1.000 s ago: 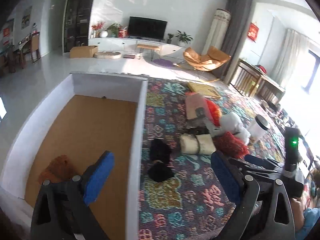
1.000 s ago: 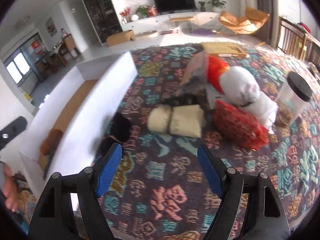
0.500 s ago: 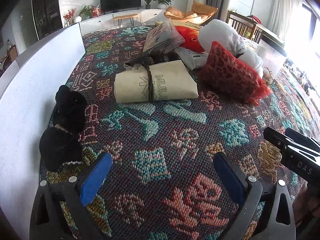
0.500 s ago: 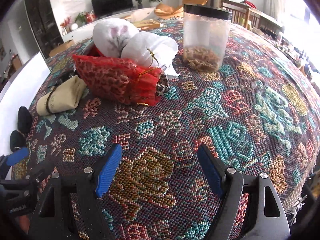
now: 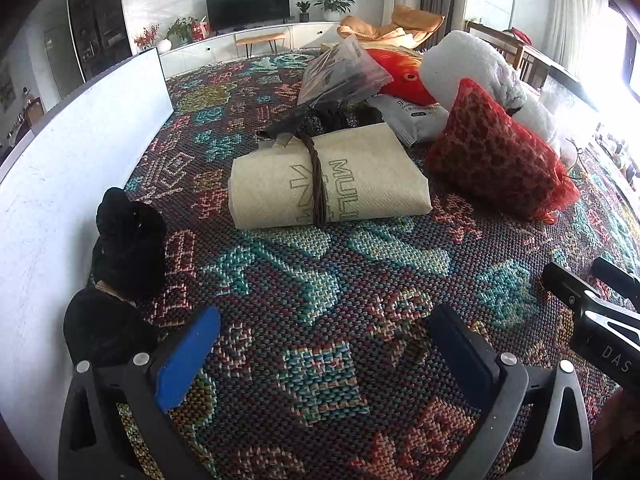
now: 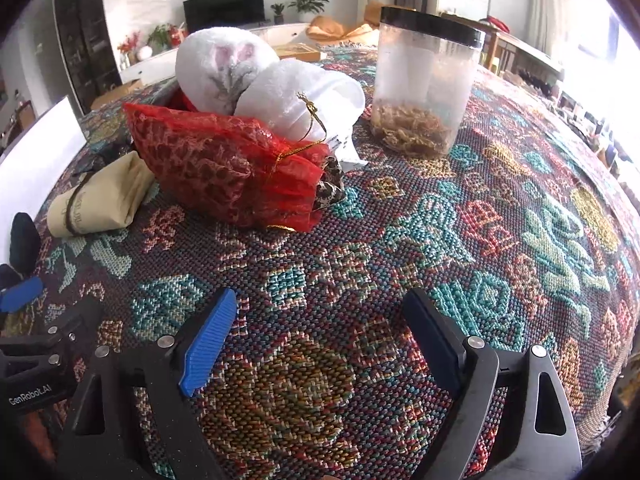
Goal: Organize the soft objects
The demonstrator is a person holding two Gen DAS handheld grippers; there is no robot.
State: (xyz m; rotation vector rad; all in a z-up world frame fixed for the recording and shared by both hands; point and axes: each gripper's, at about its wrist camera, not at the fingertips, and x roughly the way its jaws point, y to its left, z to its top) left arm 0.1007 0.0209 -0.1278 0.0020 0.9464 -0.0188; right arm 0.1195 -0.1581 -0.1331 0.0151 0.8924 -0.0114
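Soft things lie on a patterned woven cloth (image 5: 320, 280). A beige cloth roll (image 5: 332, 176) tied with a dark cord lies in the middle, also in the right wrist view (image 6: 100, 200). A black soft bundle (image 5: 124, 248) lies against the white box wall (image 5: 60, 184). A red mesh pouch (image 5: 496, 164) (image 6: 228, 172), a white plush (image 5: 480, 68) (image 6: 256, 80) and an orange plush (image 5: 400, 74) sit behind. My left gripper (image 5: 324, 344) is open and empty, low over the cloth. My right gripper (image 6: 316, 336) is open and empty, short of the pouch.
A clear plastic jar (image 6: 424, 84) with a black lid and straw-like filling stands at the right. A crinkled plastic bag (image 5: 340, 76) and a grey packet (image 5: 416, 116) lie behind the roll. The cloth's edge falls away at the right (image 6: 616, 240).
Both grippers have dropped low over the cloth. The left one has swung from above the box toward the roll; the right one has swung right toward the pouch and jar. Both stay open.
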